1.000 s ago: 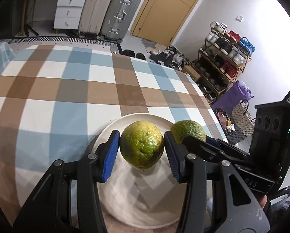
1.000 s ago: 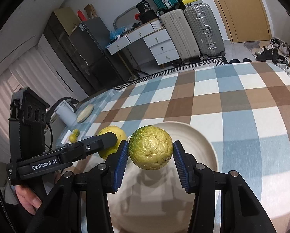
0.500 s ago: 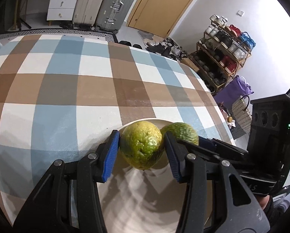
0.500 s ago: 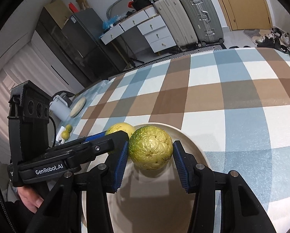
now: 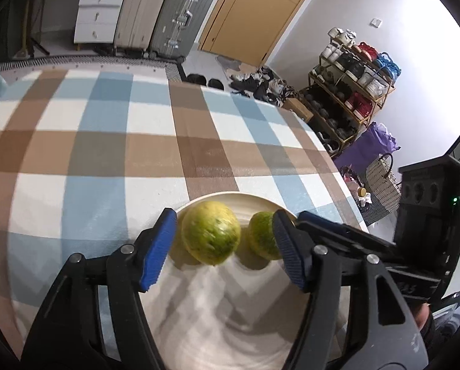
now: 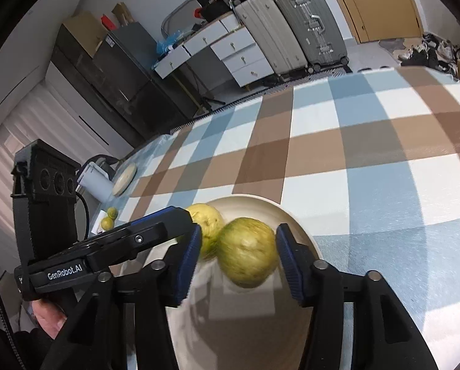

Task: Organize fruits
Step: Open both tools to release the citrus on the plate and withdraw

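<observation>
**Fig. — Both claws spread over two fruits on the plate**

L claw: your left gripper [image 5: 222, 246] has its jaws spread wide, wider than the fruit between them. The blue pads [image 5: 157, 248] flank the left fruit [image 5: 210, 236] w/ a visible gap on each side; no grip, nothing held. The fruit sits on the cream plate [image 5: 230, 323], near the plate's far rim.

R claw: your right gripper [image 6: 238, 260] is likewise spread wide. The right fruit [image 6: 247, 252] lies between its pads; a narrow gap shows at the right pad [image 6: 286, 262], a wider one at the left. Whether the fruit's far side touches the pad can't be told, as the frame is motion-blurred. Nothing is clamped.

Fruit layout: the two yellow-green fruits rest side by side on the plate [image 6: 294, 215], close to each other; contact vs. small gap can't be told. Both are near-round, so no clear long axis or pointing direction shows; stem ends aren't legible.

Setting: plate rests on the blue/brown/white checked tablecloth [image 5: 106, 141]. In the right wrist view, two small yellow-green fruits [image 6: 109, 217] lie well apart from the plate, beyond the left gripper's body, near a white device [image 6: 95, 180].
</observation>
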{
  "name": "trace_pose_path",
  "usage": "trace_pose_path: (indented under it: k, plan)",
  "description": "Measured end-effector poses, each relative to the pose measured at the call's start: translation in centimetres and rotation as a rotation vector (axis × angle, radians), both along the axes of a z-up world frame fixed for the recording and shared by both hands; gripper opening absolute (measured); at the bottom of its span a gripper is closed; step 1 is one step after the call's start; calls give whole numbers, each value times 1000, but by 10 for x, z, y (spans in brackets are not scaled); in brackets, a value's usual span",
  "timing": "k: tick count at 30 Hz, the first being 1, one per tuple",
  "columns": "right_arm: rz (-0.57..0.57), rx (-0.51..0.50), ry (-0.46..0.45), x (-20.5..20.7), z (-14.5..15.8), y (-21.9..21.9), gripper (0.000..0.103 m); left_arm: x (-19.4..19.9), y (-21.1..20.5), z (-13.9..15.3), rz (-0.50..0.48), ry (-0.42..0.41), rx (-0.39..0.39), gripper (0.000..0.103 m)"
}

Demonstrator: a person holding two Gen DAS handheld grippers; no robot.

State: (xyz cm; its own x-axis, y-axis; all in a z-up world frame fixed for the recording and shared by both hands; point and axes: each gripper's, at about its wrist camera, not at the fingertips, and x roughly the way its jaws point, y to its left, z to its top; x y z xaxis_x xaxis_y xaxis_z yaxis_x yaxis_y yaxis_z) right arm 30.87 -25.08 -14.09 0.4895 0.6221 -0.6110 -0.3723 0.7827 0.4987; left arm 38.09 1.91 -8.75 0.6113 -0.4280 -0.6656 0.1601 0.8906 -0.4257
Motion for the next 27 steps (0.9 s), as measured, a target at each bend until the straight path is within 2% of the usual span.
trace_pose_path:
  k: [1,3,5,8,9,13,16,19,27]
  plan:
    - [-6,5,-17,-7,7,-4,61,-5,1,5,7,-8,8,62]
    - [-18,8,-44,-17,18,-9,73,-16,3,14,22,-23,20,75]
    - [-27,9,-74,-31,31,-15,77,-30,5,27,49,-46,45,80]
    - [-56,-1,-126,-54,51,-25,92,-55,5,46,73,-86,83,82]
    - [-59,0,-142,-62,57,-27,94,-64,5,53,75,-99,95,84]
    - [-78,-6,-192,-94,77,-37,97,-97,4,76,95,-156,152,89]
    - [-90,1,-226,-120,88,-43,99,-124,5,92,112,-189,166,102]
    - [-98,1,-260,-142,96,-45,102,-153,5,105,132,-221,181,102]
    - [-129,7,-349,-202,108,-47,103,-222,8,116,181,-231,197,102]
